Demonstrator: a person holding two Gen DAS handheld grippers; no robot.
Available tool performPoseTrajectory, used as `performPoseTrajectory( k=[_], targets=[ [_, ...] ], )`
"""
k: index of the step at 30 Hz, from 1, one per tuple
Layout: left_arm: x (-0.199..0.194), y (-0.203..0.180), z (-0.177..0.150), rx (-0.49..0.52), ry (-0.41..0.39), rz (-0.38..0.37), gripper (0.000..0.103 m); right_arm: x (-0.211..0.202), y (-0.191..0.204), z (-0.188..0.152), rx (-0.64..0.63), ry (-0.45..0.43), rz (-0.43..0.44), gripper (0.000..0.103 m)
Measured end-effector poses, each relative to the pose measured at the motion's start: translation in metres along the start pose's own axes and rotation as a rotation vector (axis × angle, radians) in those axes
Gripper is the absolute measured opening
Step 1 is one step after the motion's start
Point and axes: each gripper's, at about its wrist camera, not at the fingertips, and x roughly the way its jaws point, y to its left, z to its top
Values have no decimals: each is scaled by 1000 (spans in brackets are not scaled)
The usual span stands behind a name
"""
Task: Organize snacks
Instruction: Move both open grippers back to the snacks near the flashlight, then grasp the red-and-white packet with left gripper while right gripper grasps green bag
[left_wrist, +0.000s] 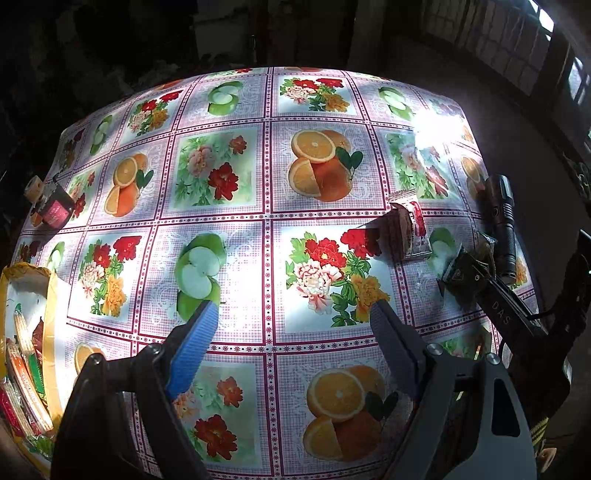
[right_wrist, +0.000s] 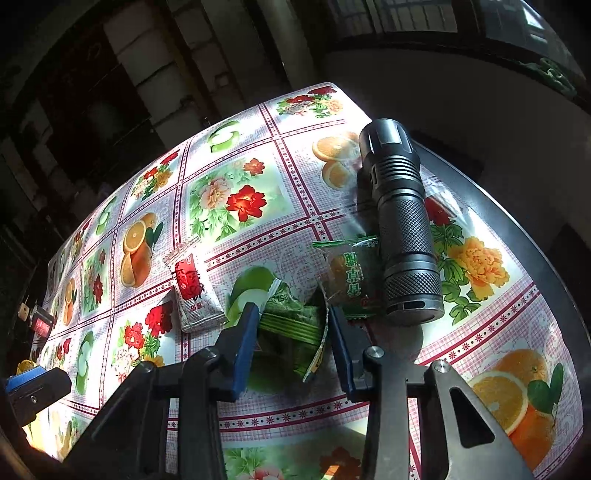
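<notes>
My right gripper (right_wrist: 291, 325) is shut on a green snack packet (right_wrist: 291, 326), crumpled between its blue pads just above the table. A second green packet (right_wrist: 351, 280) lies right behind it, against a black flashlight (right_wrist: 402, 229). A red and white snack packet (right_wrist: 194, 291) lies to the left; it also shows in the left wrist view (left_wrist: 410, 229). My left gripper (left_wrist: 291, 317) is open and empty over the middle of the table. The right gripper shows at the right of the left wrist view (left_wrist: 476, 273). A yellow container (left_wrist: 48, 295) with several snack packets stands at the left edge.
The table has a glossy cloth (left_wrist: 221, 206) printed with fruit and flowers. A small dark bottle (left_wrist: 55, 206) lies at the far left edge. The flashlight (left_wrist: 502, 221) lies near the right edge. The surroundings are dark.
</notes>
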Motion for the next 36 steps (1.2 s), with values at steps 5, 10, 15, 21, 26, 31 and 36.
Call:
performPoseTrajectory(
  k=[5,10,15,21,26,31,36],
  targets=[
    [17,-32,11,38,19,-23,84,-24,0,-17,18,-21,54,36],
    [38,-56,29,36,28,-40,84,-71,10,-65,-9,-18,127,36],
    [64,-75,44,32,59,-36,84,-88,13,-106,-29,18,181,36],
    [90,-95,57,28,91,-51,84,-103,12,-114,-37,-39,212,36],
    [101,-109,58,45,87,-4,72,-102,12,-113,-40,-45,218,36],
    [91,-103,54,66,69,-2,27,-98,12,-110,-40,-41,221,36],
    [78,-69,28,73,79,30,23,-98,14,-110,-50,-43,218,36]
  ],
)
